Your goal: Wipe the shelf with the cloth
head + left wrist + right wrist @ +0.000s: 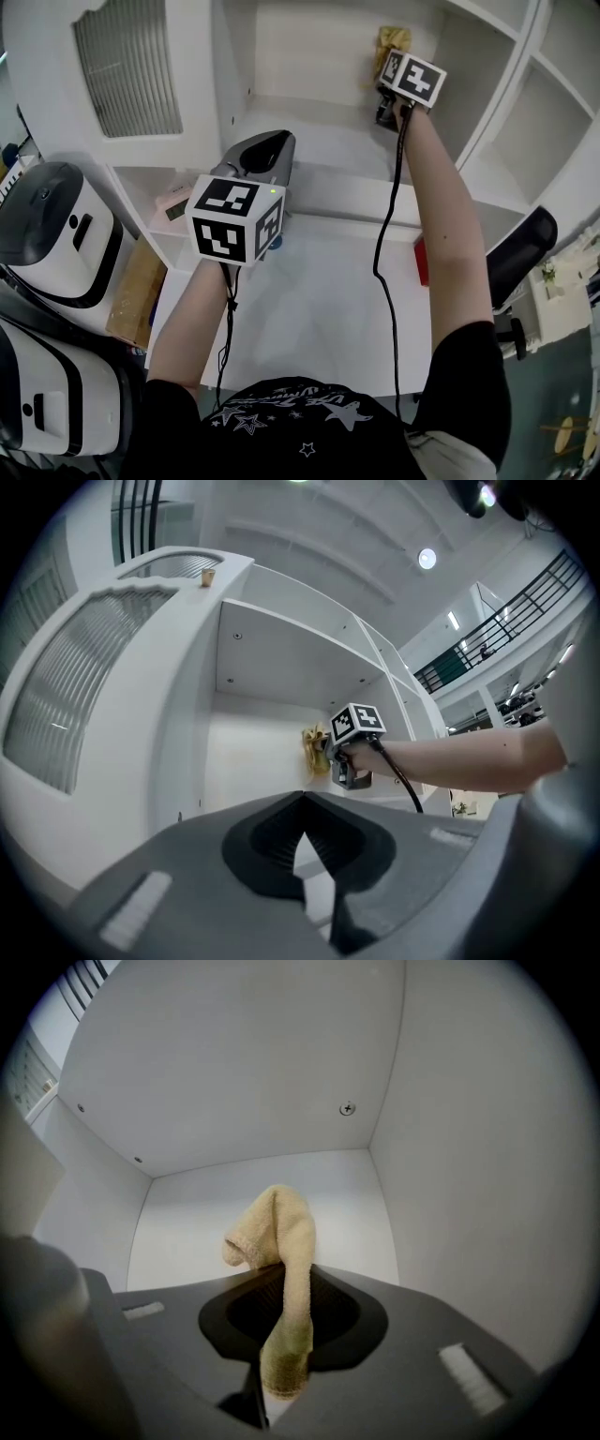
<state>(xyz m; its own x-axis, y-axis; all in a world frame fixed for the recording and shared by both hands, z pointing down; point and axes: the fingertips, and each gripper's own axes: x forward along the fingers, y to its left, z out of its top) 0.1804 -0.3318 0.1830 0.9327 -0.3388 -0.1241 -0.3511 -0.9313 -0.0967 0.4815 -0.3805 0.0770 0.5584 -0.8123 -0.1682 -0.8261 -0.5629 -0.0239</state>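
Bright even light, fisheye edges, sharp

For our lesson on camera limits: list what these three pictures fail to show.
Head view: whether the yellow terry cloth touches the white shelf's back wall; the right claw's black-and-white marker cube covers the contact.
Head view: the red flat object, mostly behind the forearm.

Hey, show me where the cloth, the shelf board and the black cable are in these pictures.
cloth (289, 1241): right gripper view, on its upper fold.
shelf board (337, 141): head view, on its bare top surface.
black cable (382, 234): head view, on the stretch that runs beside the forearm.
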